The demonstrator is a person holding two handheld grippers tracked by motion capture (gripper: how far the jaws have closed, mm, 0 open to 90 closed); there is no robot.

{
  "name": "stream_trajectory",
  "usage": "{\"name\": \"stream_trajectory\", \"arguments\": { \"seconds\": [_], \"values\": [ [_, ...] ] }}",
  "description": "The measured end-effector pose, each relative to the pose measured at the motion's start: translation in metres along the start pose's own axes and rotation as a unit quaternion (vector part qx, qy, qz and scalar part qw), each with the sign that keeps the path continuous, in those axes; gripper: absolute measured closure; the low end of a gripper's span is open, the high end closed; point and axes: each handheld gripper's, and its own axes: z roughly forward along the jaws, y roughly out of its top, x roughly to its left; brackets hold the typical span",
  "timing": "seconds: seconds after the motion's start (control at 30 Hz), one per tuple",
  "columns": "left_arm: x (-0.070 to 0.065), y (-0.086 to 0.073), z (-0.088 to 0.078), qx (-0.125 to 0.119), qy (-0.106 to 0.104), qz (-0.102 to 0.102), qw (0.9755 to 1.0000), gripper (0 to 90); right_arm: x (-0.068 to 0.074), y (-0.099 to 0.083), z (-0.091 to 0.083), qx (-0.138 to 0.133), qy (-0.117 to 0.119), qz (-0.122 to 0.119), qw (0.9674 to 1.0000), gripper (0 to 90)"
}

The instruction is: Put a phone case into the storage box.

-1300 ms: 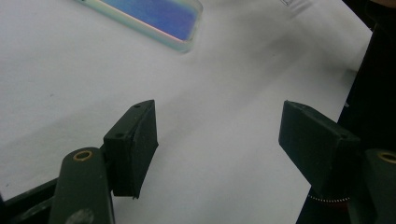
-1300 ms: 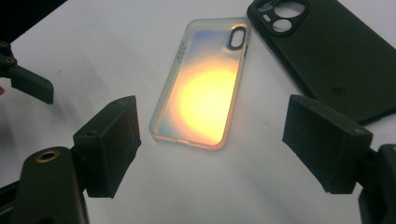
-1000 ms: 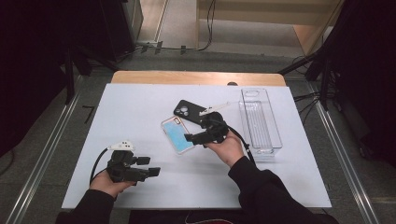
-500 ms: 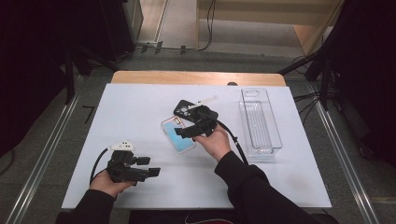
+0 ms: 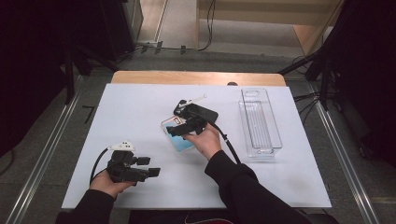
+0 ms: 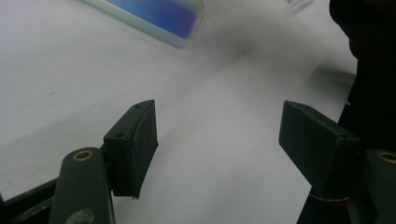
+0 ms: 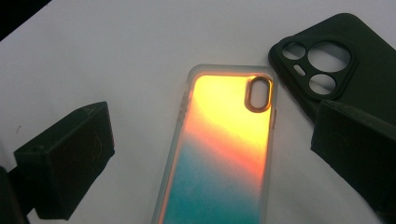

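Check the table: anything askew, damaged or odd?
Nothing stands out. The iridescent case and black case lie flat, backs up, side by side with no visible cracks. The clear tray sits square and empty. Both the right gripper and left gripper are open, holding nothing.

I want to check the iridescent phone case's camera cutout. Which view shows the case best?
The right gripper view: the iridescent phone case lies close, cutout clear. The high view shows it small, partly hidden; the left gripper view catches one corner.
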Motion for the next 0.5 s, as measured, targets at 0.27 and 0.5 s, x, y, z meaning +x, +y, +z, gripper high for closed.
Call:
{"name": "stream_trajectory", "arguments": {
  "seconds": [0.27,0.5],
  "values": [
    [0.0,0.0,0.0,0.003,0.001,0.001,1.0,28.0,0.002,0.0,0.011,0.009,-0.011,0.002,0.9999,0.0],
    [0.0,0.0,0.0,0.003,0.001,0.001,1.0,28.0,0.003,-0.003,0.021,0.025,-0.008,-0.001,0.9997,0.0]
  ]
}}
